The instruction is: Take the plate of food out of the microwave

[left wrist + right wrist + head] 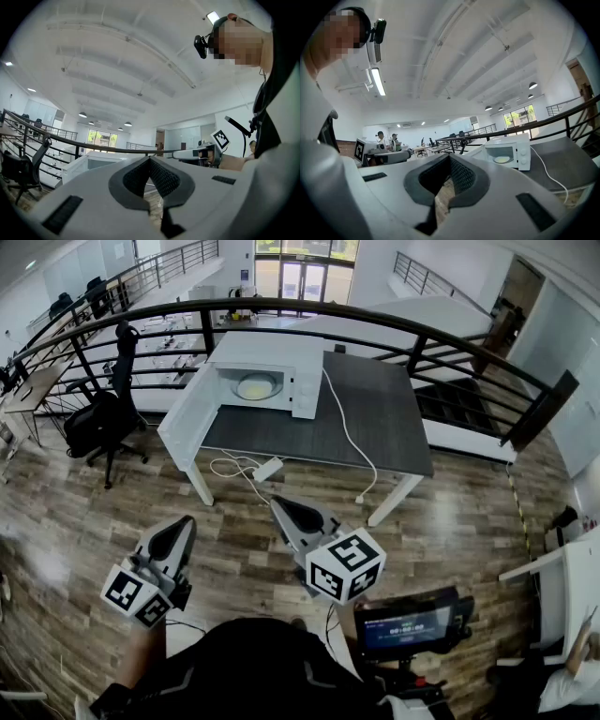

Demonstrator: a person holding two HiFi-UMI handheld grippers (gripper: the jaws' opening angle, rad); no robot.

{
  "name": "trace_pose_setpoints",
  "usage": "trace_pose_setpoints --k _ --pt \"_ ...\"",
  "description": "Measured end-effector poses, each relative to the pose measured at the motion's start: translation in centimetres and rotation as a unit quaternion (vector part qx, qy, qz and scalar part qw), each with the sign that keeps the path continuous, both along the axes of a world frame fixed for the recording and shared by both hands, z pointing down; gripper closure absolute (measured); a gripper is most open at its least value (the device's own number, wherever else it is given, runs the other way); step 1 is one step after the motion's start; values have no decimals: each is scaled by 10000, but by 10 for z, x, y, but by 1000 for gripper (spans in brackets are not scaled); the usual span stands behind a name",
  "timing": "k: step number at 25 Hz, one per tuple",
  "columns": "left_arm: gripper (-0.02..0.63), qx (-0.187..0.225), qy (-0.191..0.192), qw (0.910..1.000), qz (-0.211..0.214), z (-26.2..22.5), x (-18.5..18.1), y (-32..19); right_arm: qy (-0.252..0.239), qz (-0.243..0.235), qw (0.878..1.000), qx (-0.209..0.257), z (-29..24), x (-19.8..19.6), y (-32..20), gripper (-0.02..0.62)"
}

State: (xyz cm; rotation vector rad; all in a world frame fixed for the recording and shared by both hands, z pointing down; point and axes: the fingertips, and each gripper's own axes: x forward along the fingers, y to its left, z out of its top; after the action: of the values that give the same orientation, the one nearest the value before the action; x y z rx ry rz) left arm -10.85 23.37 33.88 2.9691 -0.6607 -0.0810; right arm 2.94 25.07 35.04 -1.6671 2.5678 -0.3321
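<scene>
A white microwave (267, 371) stands at the back left of a dark table (375, 418), its door (187, 413) swung open to the left. Inside it lies a plate of pale food (256, 386). The right gripper view shows the microwave (508, 151) and the plate (502, 159) far ahead. Both grippers hang low over the wooden floor, well short of the table. My left gripper (185, 521) is shut and empty, with its tips meeting (150, 158). My right gripper (278, 505) is also shut and empty (450, 157).
A white cable (345, 432) runs from the microwave across the table and down to a power strip (267, 470) on the floor. A black railing (403, 324) curves behind the table. An office chair (108, 418) stands to the left. A small screen (408, 624) sits near my right side.
</scene>
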Motion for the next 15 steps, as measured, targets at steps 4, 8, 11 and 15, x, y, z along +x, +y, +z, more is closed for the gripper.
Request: trace_pose_setpoints --k 4,8,11,15 --pt "604 53 2 10000 18 -1 -1 3 -18 16 10000 -3 0 -1 3 606" --pt "604 -37 32 10000 9 1 -1 3 -60 15 10000 -56 3 -2 2 606" --pt "604 -79 6 10000 33 5 -3 2 -156 65 9999 23 0 -3 3 606" --pt "604 -91 -59 9999 75 7 -9 -1 -235 180 9996 25 4 -8 0 606"
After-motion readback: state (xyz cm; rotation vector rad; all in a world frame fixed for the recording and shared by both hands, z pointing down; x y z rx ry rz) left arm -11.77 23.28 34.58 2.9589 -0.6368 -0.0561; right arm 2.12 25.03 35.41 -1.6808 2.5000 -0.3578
